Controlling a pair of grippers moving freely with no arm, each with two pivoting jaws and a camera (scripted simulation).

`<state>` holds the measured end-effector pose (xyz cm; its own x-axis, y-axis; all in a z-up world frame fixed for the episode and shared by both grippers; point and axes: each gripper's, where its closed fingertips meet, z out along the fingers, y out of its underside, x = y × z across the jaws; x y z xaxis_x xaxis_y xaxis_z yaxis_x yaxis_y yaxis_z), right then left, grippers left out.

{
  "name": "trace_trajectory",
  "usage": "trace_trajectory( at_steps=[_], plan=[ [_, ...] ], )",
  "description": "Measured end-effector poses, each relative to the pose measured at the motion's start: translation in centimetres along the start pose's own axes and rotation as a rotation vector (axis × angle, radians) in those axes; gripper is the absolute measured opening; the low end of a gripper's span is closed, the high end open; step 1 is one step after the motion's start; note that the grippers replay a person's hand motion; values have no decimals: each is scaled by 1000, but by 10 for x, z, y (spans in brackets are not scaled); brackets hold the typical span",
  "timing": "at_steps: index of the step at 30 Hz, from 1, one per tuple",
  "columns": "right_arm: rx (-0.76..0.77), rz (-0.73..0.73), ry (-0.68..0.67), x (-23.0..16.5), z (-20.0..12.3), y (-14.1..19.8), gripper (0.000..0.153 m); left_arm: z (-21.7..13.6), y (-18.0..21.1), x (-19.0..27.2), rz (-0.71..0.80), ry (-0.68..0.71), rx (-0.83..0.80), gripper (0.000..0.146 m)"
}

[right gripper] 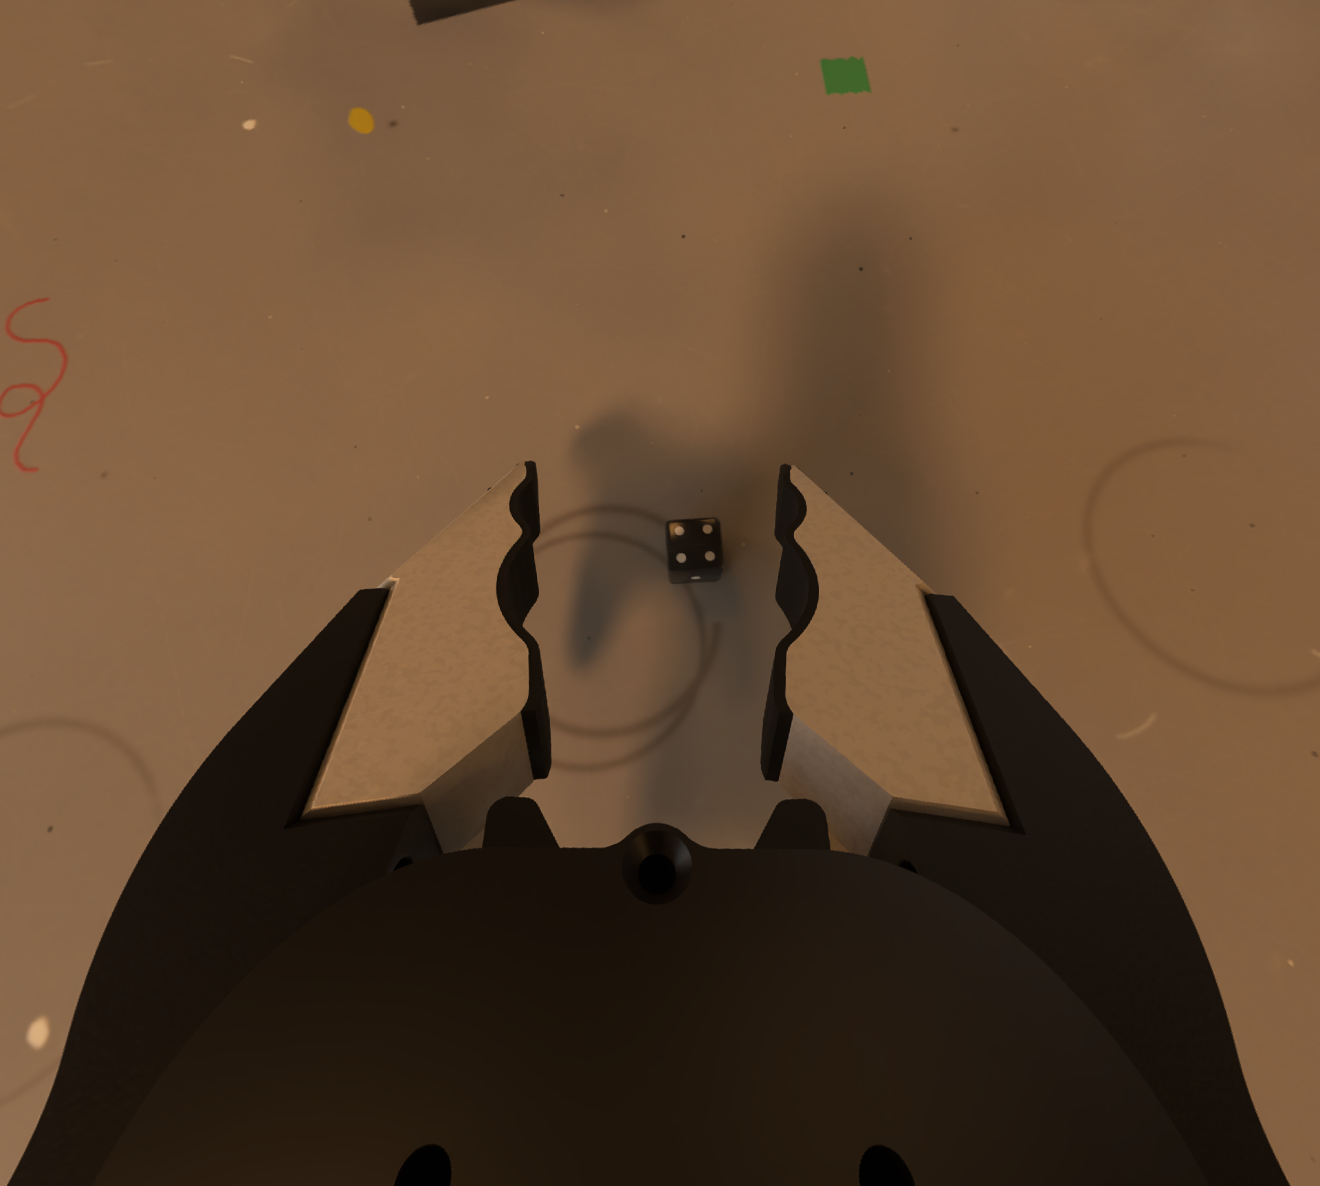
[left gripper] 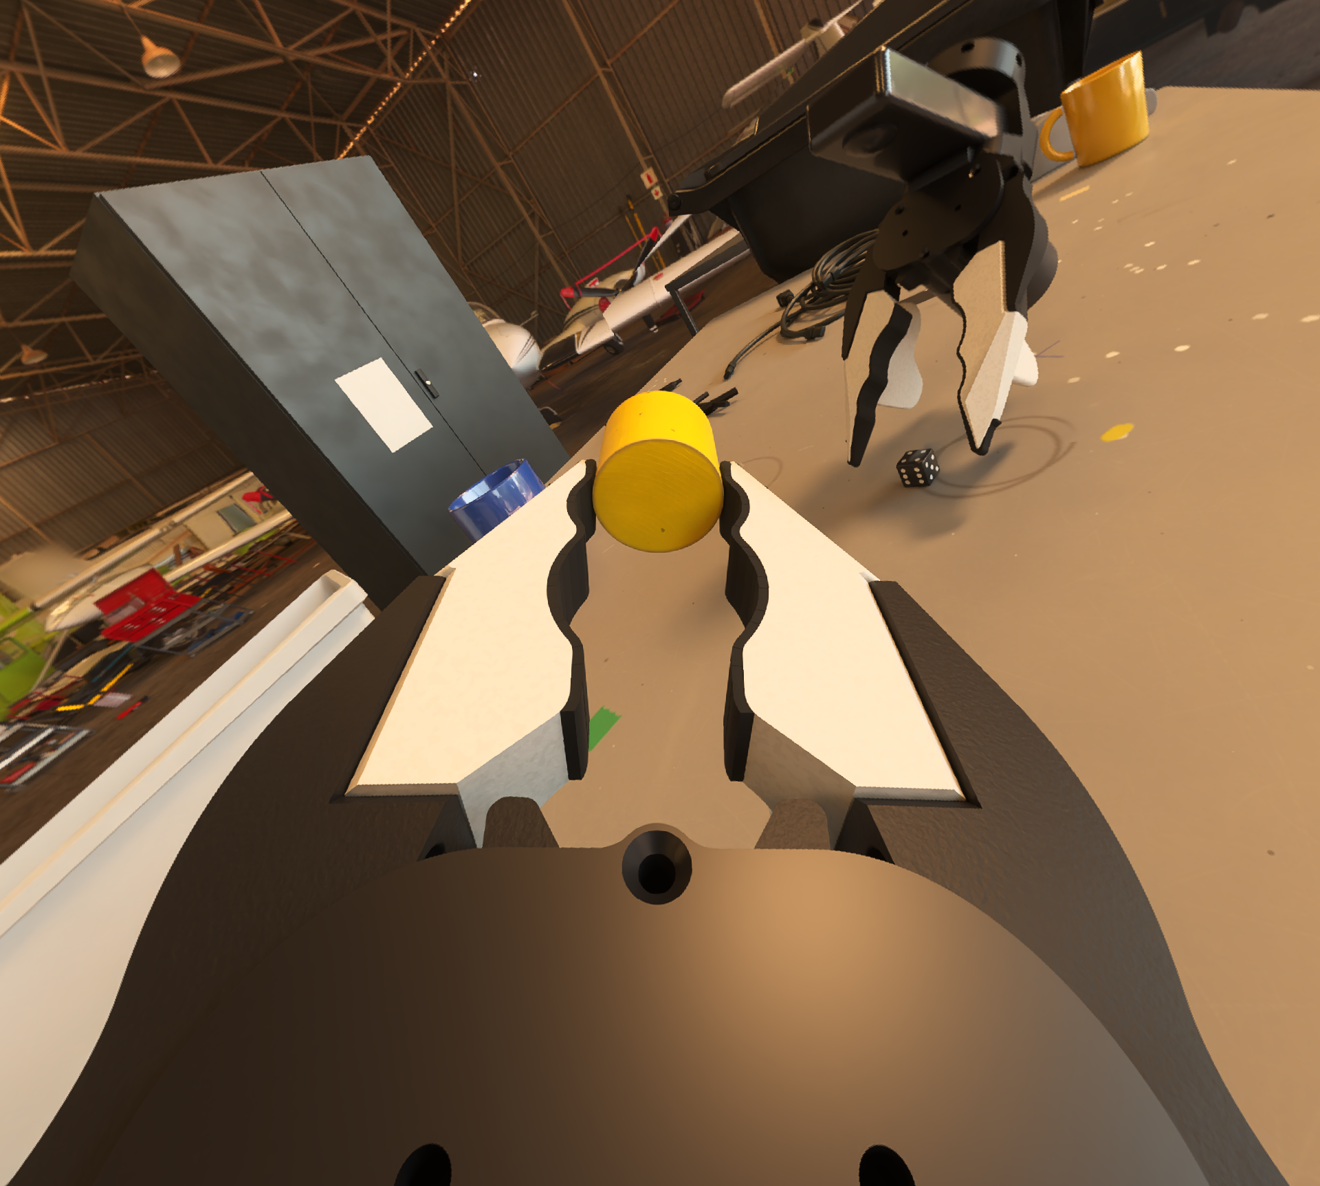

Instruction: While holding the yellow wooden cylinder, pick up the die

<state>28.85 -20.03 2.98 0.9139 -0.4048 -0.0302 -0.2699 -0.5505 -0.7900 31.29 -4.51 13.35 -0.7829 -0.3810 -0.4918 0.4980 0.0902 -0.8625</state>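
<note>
Half the job looks done, by my reckoning. Starting on my left: my left claw (left gripper: 657, 487) is clamped on the yellow cylinder (left gripper: 657, 480), pinched at the very tips of the fingers (left gripper: 500, 616) with its flat round end facing back toward me. It is clear of the bench (left gripper: 1071, 652), so that hold is in place. The cylinder is a short, stubby piece, bright yellow, smooth, with faint grain on the end face.

Moving right, the die (right gripper: 693, 549) is still sitting on the bench, not yet gripped. My right claw (right gripper: 657, 473) hangs over it pointing downward, spread wide, and the die lies in the gap between the two fingers (right gripper: 443, 637), nearer the right-hand one and touching neither. From the left wrist view the fingertips look close to the bench surface but I cannot tell whether they touch it.

The die is small, black, with white pips and slightly rounded corners; four pips face up. It rests flat, turned only a little from square with my fingers.

What is left, as I judge it: settle low enough, close on the die, and lift, while the left grip holds. Being so small and off-centre, it may get nudged sideways by the nearer finger before both sides bear on it.
</note>
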Motion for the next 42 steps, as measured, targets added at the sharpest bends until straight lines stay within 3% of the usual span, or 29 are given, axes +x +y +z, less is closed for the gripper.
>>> trace_trajectory(
  at_steps=[4, 11, 19, 23, 28, 33, 39, 42],
  plan=[
    [23, 22, -86, 2, 3, 4, 63, 0, 0, -4, -31, -9, 4, 34],
    [6, 57, -149, 7, 3, 15, 41, 1, 2, -4, -34, -11, -4, 34],
    [37, 58, -171, 11, 4, 11, 45, 0, 2, -6, -37, -15, -4, 34],
    [-6, 28, -161, 8, 7, 15, 41, -3, 1, -15, -28, -46, -5, 34],
    [-8, 54, -164, 6, 0, 21, 26, -6, 4, -27, -50, -82, -9, 34],
    [-30, 3, -92, 9, 2, 24, 17, -5, 8, -26, -57, -76, -20, 34],
    [-26, 17, -33, 2, 7, 20, 16, -5, 8, -24, -41, -71, -26, 34],
    [48, 42, -49, -5, 7, 4, 16, -5, 8, -25, -45, -74, -26, 34]
  ],
)
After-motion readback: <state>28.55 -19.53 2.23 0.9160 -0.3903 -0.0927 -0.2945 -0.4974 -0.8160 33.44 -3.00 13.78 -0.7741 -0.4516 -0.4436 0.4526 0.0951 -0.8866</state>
